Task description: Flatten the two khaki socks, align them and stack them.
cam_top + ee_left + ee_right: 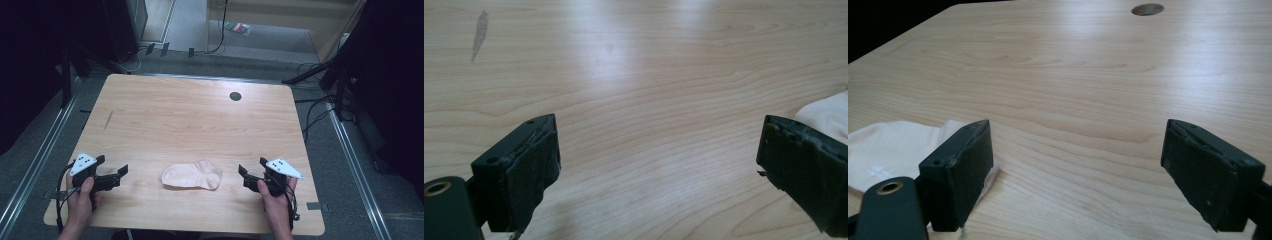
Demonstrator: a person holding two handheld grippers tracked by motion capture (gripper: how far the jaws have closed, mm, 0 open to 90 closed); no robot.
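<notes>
Evidently poised to work the sock, left gripper and right gripper flank it on the table, jaws spread wide, holding nothing

A pale wooden desk with rounded corners and a dark round grommet hole stands on grey carpet floor, black cables trailing beside it, darkness flanking both sides.

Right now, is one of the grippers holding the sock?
No, the sock lies flat on the table between the left gripper and right gripper, both open.
</notes>
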